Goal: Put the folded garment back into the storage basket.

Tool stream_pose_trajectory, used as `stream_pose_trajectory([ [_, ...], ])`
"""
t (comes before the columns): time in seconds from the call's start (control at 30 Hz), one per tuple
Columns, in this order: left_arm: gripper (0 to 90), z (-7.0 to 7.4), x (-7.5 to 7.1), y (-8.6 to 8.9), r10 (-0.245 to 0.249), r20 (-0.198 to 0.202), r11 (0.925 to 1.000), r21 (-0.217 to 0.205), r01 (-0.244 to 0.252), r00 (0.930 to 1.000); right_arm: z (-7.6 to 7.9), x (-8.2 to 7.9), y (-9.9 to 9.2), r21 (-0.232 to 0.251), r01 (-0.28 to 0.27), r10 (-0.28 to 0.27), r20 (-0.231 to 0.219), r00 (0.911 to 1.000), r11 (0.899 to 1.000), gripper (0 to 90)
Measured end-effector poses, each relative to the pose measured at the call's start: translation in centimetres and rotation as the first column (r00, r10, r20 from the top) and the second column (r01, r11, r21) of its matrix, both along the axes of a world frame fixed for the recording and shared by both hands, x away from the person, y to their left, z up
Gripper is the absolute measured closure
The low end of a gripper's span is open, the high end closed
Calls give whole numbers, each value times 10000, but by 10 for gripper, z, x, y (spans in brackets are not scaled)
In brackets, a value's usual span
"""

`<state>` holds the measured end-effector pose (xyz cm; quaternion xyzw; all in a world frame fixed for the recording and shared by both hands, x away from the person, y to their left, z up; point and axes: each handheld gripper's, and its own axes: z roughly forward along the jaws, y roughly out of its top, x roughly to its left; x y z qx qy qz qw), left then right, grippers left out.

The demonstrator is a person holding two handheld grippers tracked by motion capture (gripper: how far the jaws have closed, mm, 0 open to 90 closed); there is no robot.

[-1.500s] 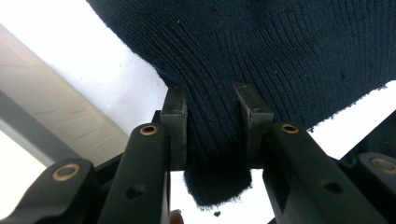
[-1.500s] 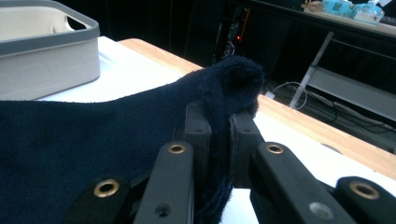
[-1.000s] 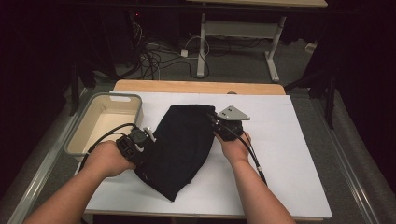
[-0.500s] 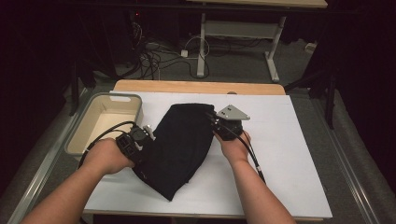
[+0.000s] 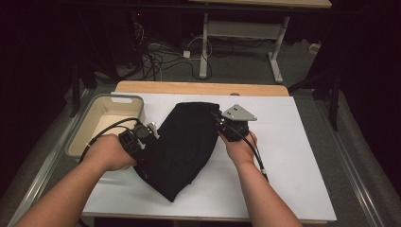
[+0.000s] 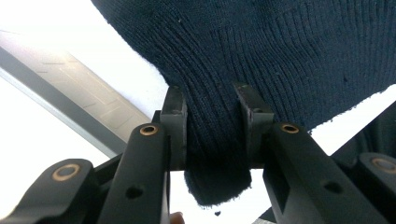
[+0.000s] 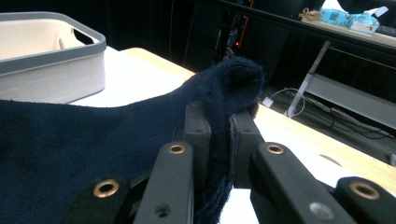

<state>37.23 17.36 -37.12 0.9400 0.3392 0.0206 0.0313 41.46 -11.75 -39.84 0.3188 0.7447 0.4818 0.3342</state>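
Observation:
A dark navy knitted garment lies folded on the white table top, running from the back middle toward the front. My left gripper holds its left edge; in the left gripper view the pads pinch a thick bunch of ribbed knit. My right gripper, with a grey plate on top, grips the garment's back right corner; in the right gripper view a thin fold of the cloth is squeezed between nearly closed pads.
A beige bin with a grey rim stands at the table's left edge, also seen in the right gripper view. A wooden strip lines the far edge. Cables and desk legs lie on the floor beyond.

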Motion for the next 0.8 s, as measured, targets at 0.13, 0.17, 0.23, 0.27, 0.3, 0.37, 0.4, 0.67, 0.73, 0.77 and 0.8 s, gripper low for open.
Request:
stream_pose_trajectory([
  [0.13, 673, 2, 1, 0, 44, -115, 9999, 150, -42, 9999, 2, 0, 0, 14, -13, 13, 46, 10000, 10000, 820],
  [0.17, 674, 3, 2, 1, -33, -146, 9998, 204, 36, 9999, 3, 0, 1, 22, -22, 21, 72, 10000, 10000, 820],
  [0.23, 674, 5, 3, 1, -32, -190, 9997, 257, 37, 9998, 6, 0, 2, 46, -51, 50, 109, 9999, 10000, 820],
  [0.27, 674, 6, 3, 1, 2, -211, 9995, 304, 4, 9998, 7, 0, 3, 48, -65, 65, 141, 9999, 10000, 820],
  [0.3, 674, 7, 4, 2, -6, -218, 9995, 325, 14, 9998, 8, 0, 3, 70, -66, 65, 165, 9998, 10000, 820],
  [0.37, 674, 10, 5, 2, -29, -205, 9993, 366, 37, 9998, 11, -1, 4, 61, -96, 95, 218, 9997, 9999, 820],
  [0.4, 674, 12, 5, 2, -41, -232, 9991, 416, 51, 9997, 13, -2, 5, 63, -104, 102, 250, 9996, 9999, 820],
  [0.67, 674, 28, 8, 4, -26, -274, 9991, 414, 38, 9996, 27, -1, 7, 87, -174, 171, 375, 9991, 9998, 819],
  [0.73, 674, 32, 8, 6, 46, -227, 9990, 449, -36, 9997, 31, -1, 8, 147, -182, 176, 433, 9989, 9997, 820],
  [0.77, 674, 34, 7, 7, 115, -166, 9990, 445, -108, 9998, 33, -1, 9, 157, -209, 201, 486, 9986, 9997, 820],
  [0.8, 674, 36, 8, 8, 104, -169, 9987, 507, -96, 9998, 35, -1, 10, 158, -225, 216, 508, 9985, 9996, 819],
])
